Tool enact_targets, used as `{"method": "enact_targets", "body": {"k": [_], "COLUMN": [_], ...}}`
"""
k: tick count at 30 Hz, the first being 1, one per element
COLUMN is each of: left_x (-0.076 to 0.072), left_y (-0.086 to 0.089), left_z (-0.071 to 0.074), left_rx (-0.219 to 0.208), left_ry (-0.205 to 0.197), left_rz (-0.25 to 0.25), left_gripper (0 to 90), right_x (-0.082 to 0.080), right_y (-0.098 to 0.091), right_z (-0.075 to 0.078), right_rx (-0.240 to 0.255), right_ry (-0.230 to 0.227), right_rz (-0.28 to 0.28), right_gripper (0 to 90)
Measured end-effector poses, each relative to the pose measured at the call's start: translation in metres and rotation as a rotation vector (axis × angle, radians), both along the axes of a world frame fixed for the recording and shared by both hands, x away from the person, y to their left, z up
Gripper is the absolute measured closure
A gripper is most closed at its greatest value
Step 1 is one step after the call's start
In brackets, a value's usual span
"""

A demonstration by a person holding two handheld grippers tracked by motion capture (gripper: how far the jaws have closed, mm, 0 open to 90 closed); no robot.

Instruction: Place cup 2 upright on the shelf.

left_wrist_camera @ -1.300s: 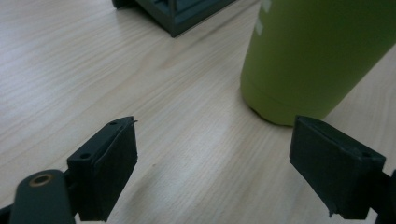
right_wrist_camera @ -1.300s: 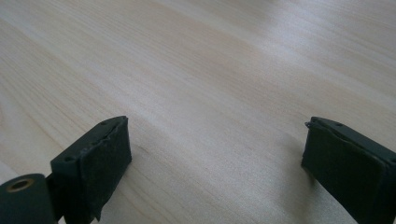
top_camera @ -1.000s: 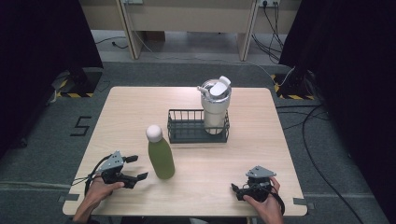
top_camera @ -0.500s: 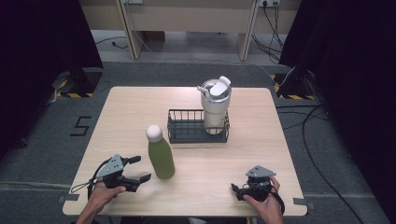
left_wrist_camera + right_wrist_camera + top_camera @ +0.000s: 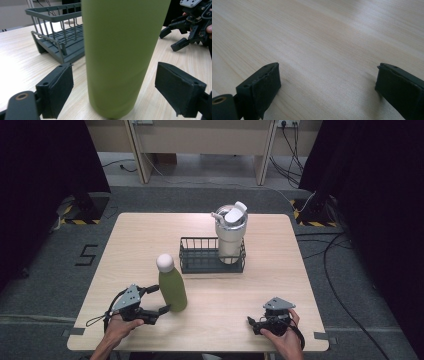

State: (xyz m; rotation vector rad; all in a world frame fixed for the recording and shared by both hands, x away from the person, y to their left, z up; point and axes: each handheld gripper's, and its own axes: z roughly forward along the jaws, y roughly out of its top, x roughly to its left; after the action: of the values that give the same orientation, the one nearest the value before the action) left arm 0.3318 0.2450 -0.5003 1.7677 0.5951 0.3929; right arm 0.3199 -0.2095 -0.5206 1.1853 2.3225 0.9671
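The left gripper (image 5: pixel 159 299) sits low over the near left part of the table (image 5: pixel 140 235), its jaws spread to either side of the green bottle (image 5: pixel 172 287). In the left gripper view both pads stand clear of the bottle's (image 5: pixel 120 55) wall, a strip of tabletop showing on each side, so the bottle stands between them unpinched. The bottle stands upright on the wood with a white cap on top, just in front of the near left corner of a dark wire basket (image 5: pixel 200 262). The right gripper (image 5: pixel 254 324) lies close to the table near its front right edge, held in the person's hand; its own view looks across bare wood grain with both black jaws set wide apart and nothing between them. That same gripper (image 5: pixel 175 37) appears farther off past the bottle in the left gripper view. Inside the basket, at its right end, stands a pale lidded tumbler (image 5: pixel 231 237), upright, well apart from the bottle.
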Motion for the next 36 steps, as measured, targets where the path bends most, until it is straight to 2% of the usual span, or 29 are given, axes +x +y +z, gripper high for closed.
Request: {"method": "enact_targets", "body": {"k": [12,26,30,36], "left_x": [0.003,0.013,0.015,0.02], "left_y": [-0.015,-0.025,-0.031,-0.033], "left_z": [0.004,0.002,0.002,0.0], "left_rx": [0.005,-0.001,0.01,0.006], "left_ry": [-0.032,-0.042,-0.052,-0.045], "left_rz": [0.01,0.019,0.013,0.011], "left_gripper": [14.8,14.8,15.0,16.0], "right_x": [0.0,0.0,0.0,0.0], "right_y": [0.0,0.0,0.0,0.0], "right_z": [0.0,0.0,0.0,0.0], "right_rx": [0.0,0.001,0.001,0.001], "right_ry": [0.0,0.004,0.002,0.003], "right_rz": [-0.001,-0.003,-0.001,-0.003], "right_gripper": [6.1,5.8,5.7,5.7]}}
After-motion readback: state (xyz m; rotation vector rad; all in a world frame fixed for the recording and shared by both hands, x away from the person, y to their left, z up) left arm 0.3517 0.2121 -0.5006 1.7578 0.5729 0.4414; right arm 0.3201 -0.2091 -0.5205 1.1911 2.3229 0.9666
